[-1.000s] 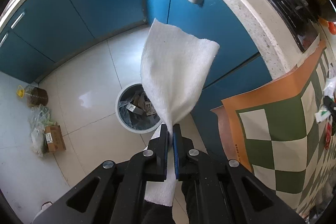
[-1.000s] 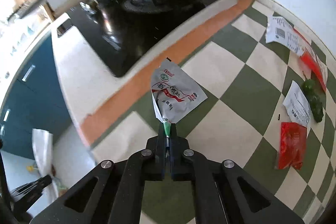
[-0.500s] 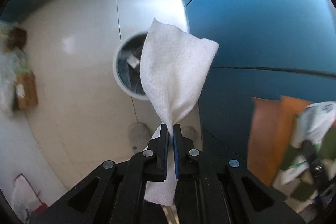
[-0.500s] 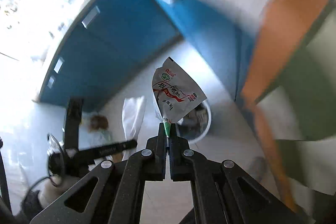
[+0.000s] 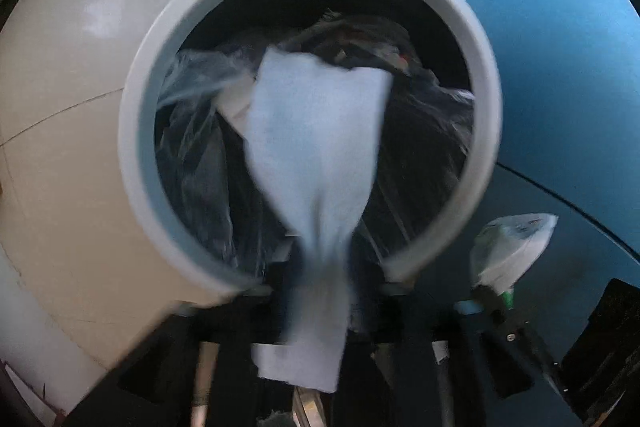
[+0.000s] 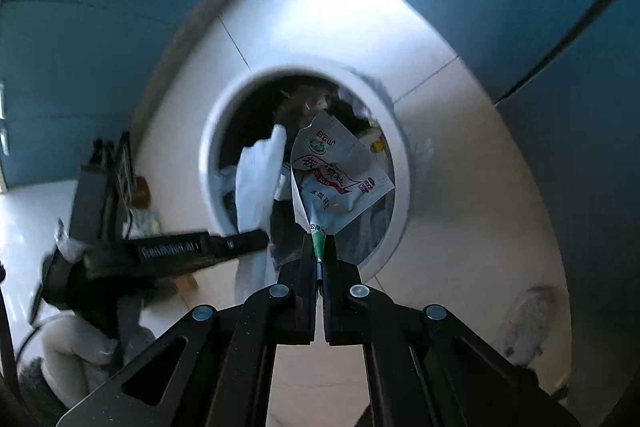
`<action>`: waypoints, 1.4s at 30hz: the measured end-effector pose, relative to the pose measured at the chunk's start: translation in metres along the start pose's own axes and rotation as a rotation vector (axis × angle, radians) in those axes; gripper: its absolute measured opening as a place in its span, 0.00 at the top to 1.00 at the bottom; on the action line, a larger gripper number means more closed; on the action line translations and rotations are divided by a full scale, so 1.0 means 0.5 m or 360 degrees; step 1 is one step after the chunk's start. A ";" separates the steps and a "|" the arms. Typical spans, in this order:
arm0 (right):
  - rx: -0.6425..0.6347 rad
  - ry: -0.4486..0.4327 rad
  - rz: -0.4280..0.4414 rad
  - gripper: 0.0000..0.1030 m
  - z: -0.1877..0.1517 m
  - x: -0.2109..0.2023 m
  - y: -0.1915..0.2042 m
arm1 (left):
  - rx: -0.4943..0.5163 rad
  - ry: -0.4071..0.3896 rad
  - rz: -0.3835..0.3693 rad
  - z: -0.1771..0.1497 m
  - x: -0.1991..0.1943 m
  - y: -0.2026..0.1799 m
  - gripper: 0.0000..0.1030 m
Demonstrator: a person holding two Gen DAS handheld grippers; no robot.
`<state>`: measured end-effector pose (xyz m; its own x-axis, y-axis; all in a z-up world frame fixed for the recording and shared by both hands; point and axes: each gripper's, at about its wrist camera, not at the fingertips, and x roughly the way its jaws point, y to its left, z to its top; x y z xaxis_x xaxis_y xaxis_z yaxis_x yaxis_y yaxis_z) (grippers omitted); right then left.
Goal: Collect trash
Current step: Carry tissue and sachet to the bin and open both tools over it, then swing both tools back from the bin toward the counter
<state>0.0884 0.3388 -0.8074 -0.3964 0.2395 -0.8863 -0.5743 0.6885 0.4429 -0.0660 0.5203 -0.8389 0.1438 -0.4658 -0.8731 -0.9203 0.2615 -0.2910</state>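
left gripper (image 5: pixel 320 267) jaws blurred, state unclear, paper towel (image 5: pixel 316 147) over bin (image 5: pixel 136 131) | right gripper (image 6: pixel 319 267) jaws clamp sachet (image 6: pixel 336 179) above bin | neither dropped yet

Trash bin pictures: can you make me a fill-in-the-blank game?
1. The left gripper holds a white ____.
2. The right gripper pinches a printed ____ by its green corner.
3. Both hang over the round ____.
4. The cabinets are colored ____.

Missing words: tissue; packet; bin; blue.
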 end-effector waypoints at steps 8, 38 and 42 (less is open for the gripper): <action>-0.0043 0.0074 -0.0030 0.93 0.027 0.063 -0.003 | 0.0072 -0.0178 0.0125 -0.007 -0.043 0.022 0.09; -0.0656 -0.0281 -0.0589 0.00 -0.146 -0.463 0.341 | 0.0144 -0.0878 0.0555 -0.482 -0.577 -0.112 0.08; -0.0726 -0.0302 -0.0560 0.00 -0.198 -0.592 0.391 | 0.0178 -0.0878 0.0537 -0.578 -0.666 -0.147 0.08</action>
<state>0.0224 0.3350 -0.4452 -0.0166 0.1977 -0.9801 -0.9134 0.3958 0.0953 -0.1514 0.4117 -0.4135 0.0464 0.1512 -0.9874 -0.9085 0.4174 0.0213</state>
